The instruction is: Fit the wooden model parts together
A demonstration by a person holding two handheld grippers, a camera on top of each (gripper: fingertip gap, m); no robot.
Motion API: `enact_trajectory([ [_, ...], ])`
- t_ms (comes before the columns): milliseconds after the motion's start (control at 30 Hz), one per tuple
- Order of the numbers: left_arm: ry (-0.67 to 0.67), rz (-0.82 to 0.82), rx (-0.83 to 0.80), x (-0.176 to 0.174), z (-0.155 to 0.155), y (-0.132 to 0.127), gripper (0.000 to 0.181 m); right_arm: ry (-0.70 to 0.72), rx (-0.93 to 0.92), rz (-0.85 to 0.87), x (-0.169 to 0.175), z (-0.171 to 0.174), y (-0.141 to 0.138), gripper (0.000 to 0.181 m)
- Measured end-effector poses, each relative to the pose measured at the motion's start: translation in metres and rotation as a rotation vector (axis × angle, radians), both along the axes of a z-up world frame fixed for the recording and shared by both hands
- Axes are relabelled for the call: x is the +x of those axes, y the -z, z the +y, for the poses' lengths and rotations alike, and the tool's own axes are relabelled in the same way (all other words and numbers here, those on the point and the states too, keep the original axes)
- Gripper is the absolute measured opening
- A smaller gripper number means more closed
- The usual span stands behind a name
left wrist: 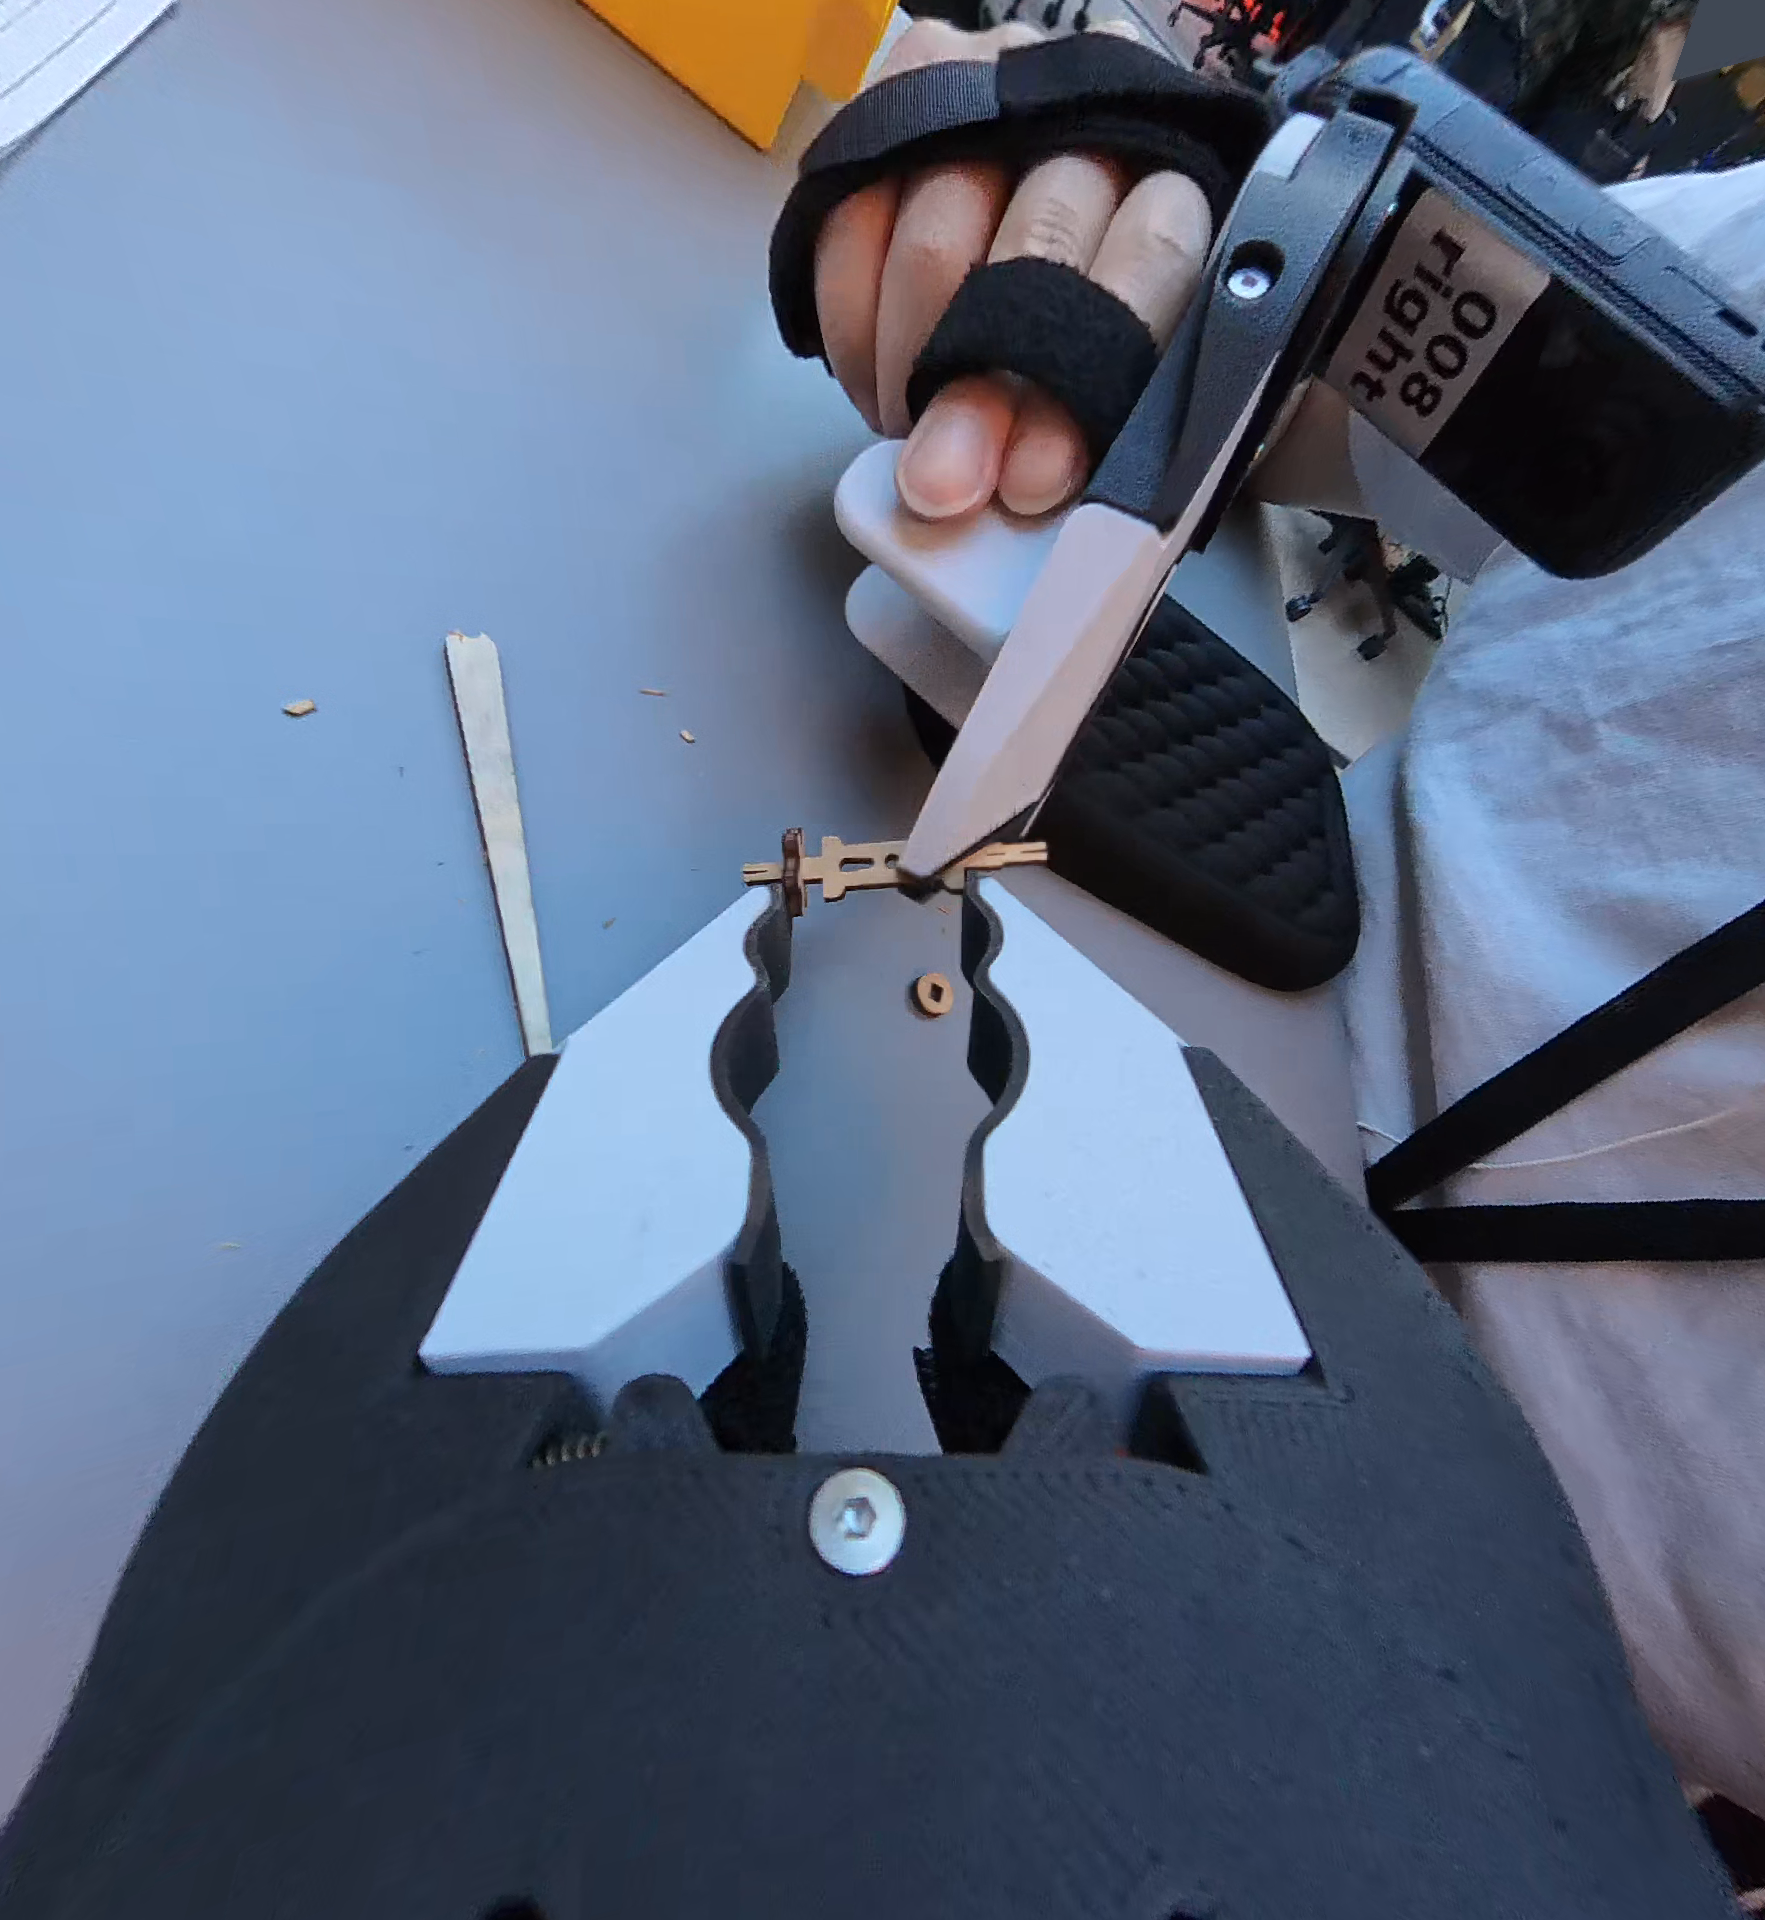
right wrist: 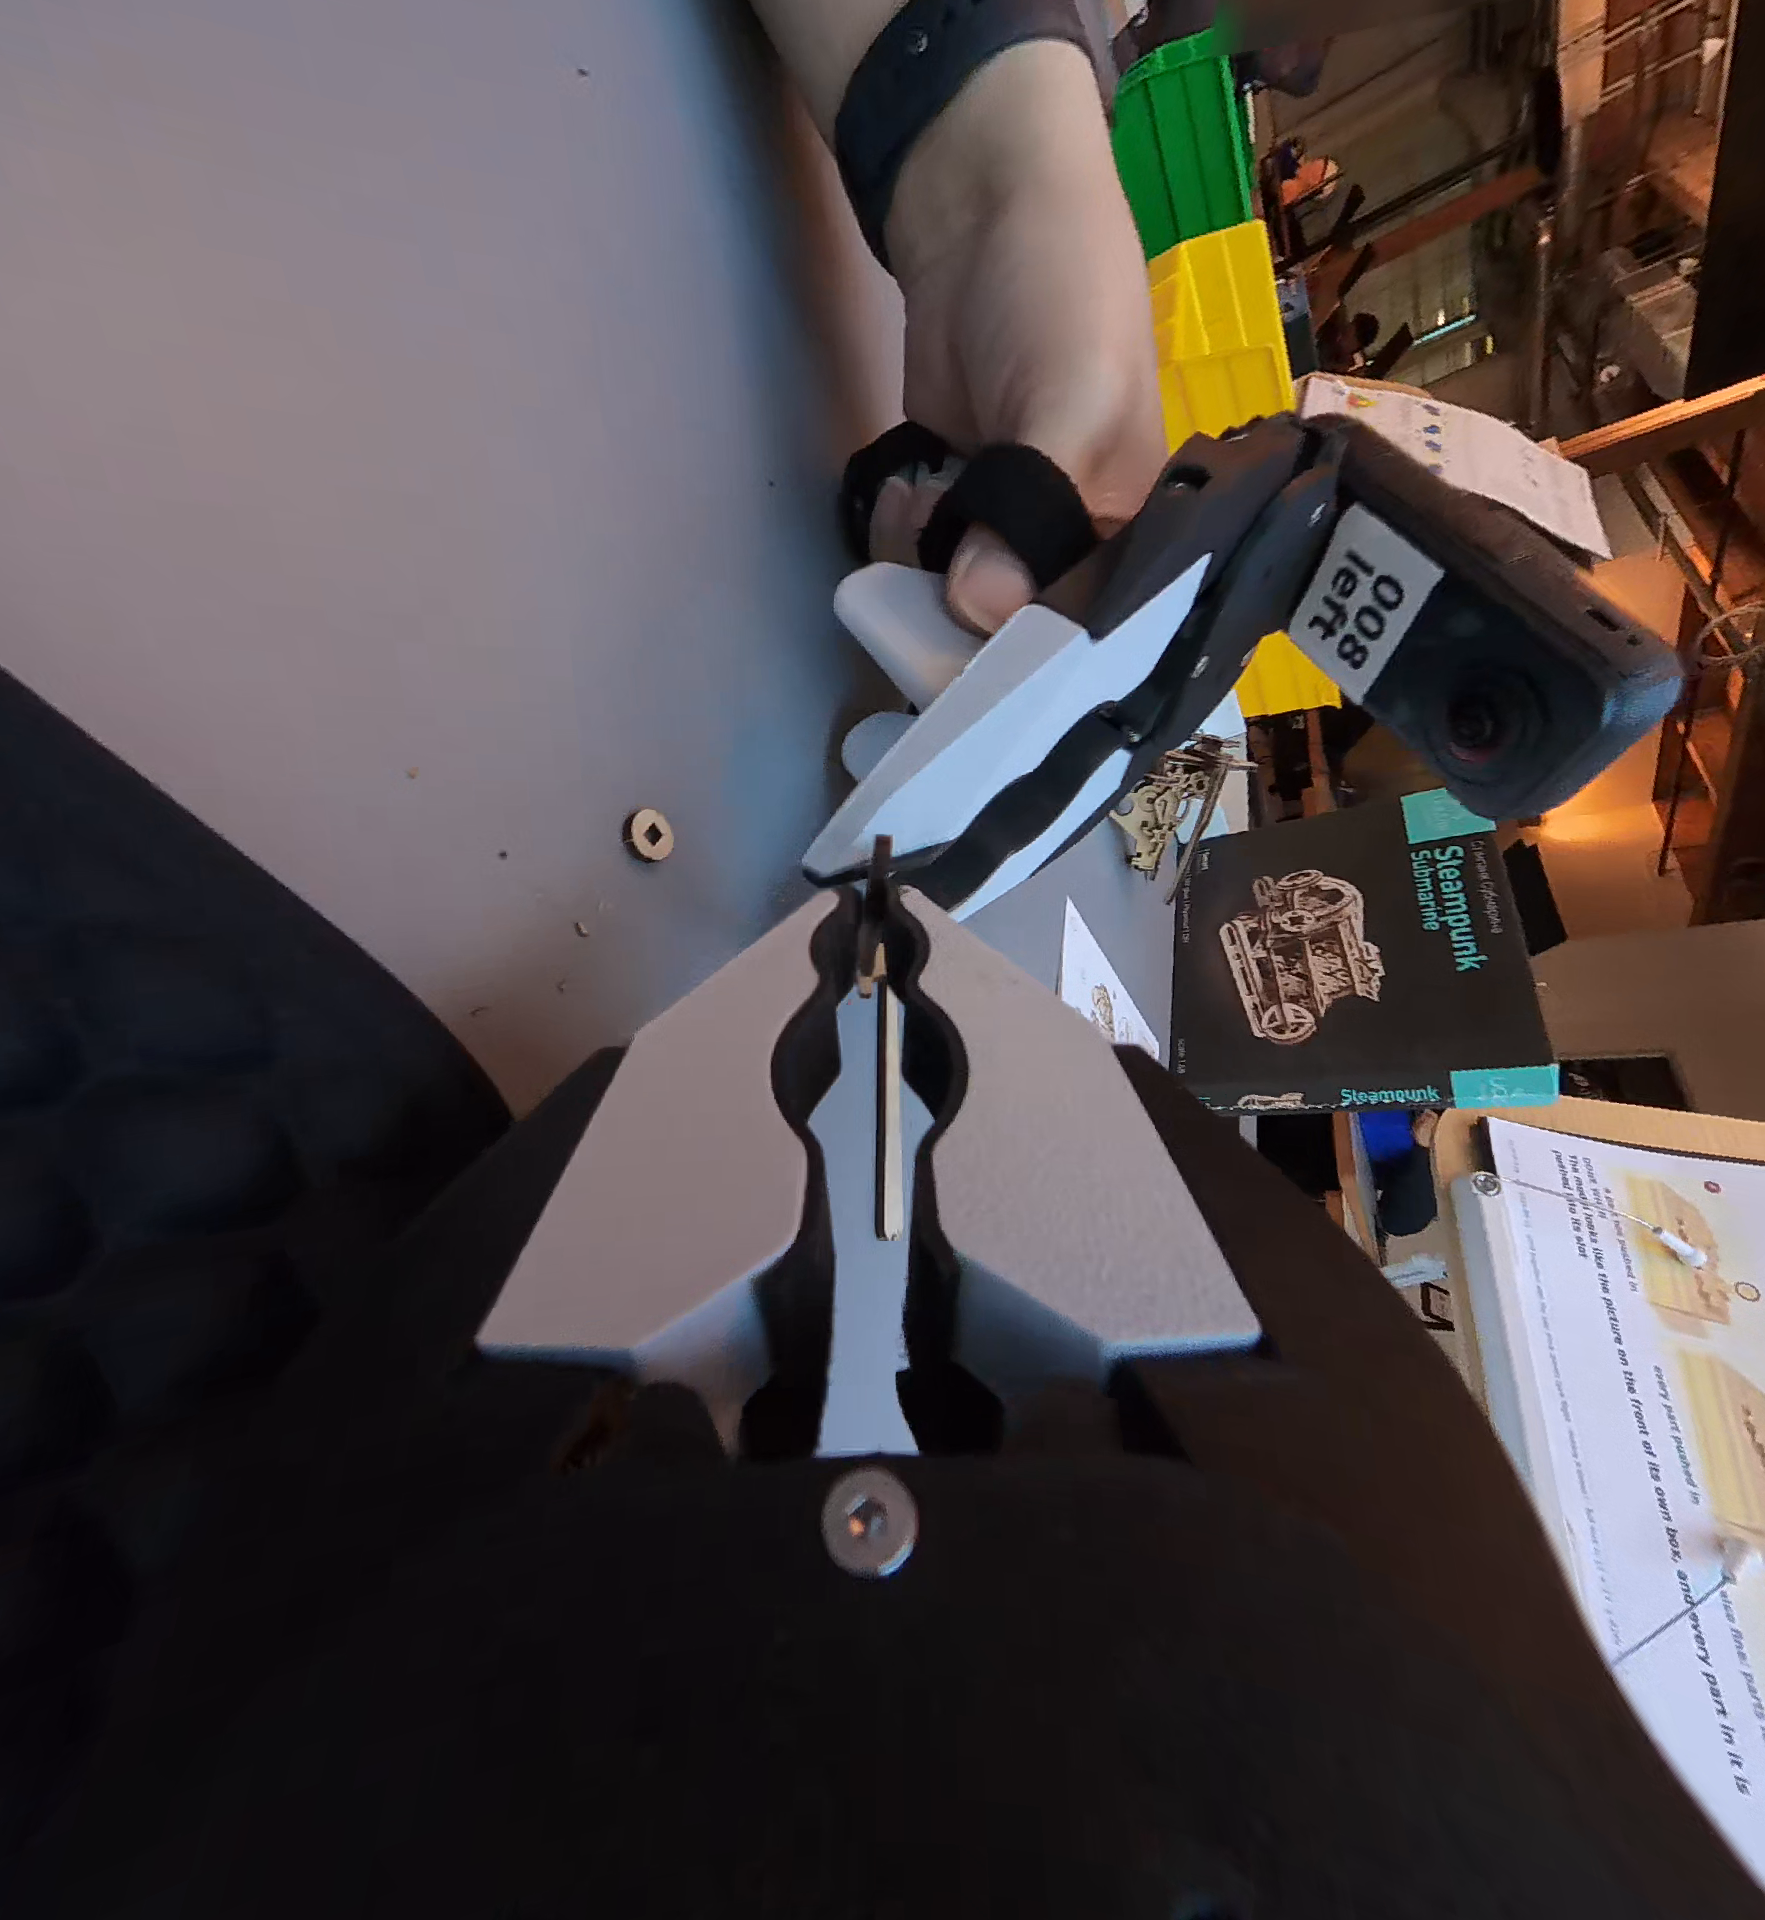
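A thin wooden axle (left wrist: 857,871) with a small dark disc (left wrist: 793,857) on its left end hangs above the grey table. My right gripper (left wrist: 922,878) comes in from the upper right and is shut on the axle's middle. In the right wrist view my right gripper (right wrist: 873,925) pinches the part, seen edge-on (right wrist: 876,894). My left gripper (left wrist: 873,904) is open, with its fingertips just under the axle and the disc by its left fingertip. It also shows in the right wrist view (right wrist: 888,883). A loose wooden washer (left wrist: 930,995) lies on the table between the left fingers.
A long wooden strip (left wrist: 499,831) and small chips lie to the left. A black textured pad (left wrist: 1200,810) lies to the right. A yellow box (left wrist: 753,52) and paper (left wrist: 5,83) are at the back. A black model box (right wrist: 1356,956), an instruction sheet (right wrist: 1688,1455) and a part-built wooden model (right wrist: 1169,800) are nearby.
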State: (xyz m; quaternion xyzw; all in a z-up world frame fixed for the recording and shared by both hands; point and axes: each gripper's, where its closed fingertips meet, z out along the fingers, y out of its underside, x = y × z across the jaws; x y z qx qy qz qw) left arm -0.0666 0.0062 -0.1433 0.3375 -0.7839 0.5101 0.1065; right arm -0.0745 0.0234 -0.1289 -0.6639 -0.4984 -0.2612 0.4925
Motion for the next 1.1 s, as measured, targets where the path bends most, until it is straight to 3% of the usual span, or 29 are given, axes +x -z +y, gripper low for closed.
enact_trajectory([
  [167,0.028,0.011,-0.031,-0.004,-0.001,-0.003,0.031,0.007,-0.029,0.130,-0.001,0.000,-0.005,0.001],
  [267,0.017,-0.044,-0.044,0.001,0.002,-0.009,0.030,0.051,-0.009,0.314,0.013,0.002,-0.019,0.000],
  [367,0.012,-0.088,-0.022,0.005,0.010,-0.010,0.030,0.133,-0.036,0.650,0.036,0.005,-0.033,0.000],
  [467,-0.004,-0.135,0.009,0.010,0.015,-0.009,0.028,0.145,-0.136,1.106,0.046,0.007,-0.045,0.000],
  [533,-0.031,-0.202,0.023,0.015,0.015,-0.012,0.019,0.116,-0.213,1.357,0.046,0.009,-0.053,0.000],
  [600,-0.058,-0.304,0.019,0.018,0.015,-0.021,0.004,0.098,-0.259,1.501,0.046,0.010,-0.055,0.000],
  [733,-0.055,-0.415,0.019,0.017,0.013,-0.031,0.000,0.069,-0.328,1.622,0.039,0.011,-0.054,0.000],
  [800,-0.032,-0.386,0.006,0.013,0.009,-0.029,0.007,0.064,-0.337,1.659,0.038,0.013,-0.054,0.000],
  [1100,-0.031,-0.240,-0.179,0.011,0.008,-0.042,0.000,0.005,-0.332,1.727,0.039,0.011,-0.058,0.000],
])
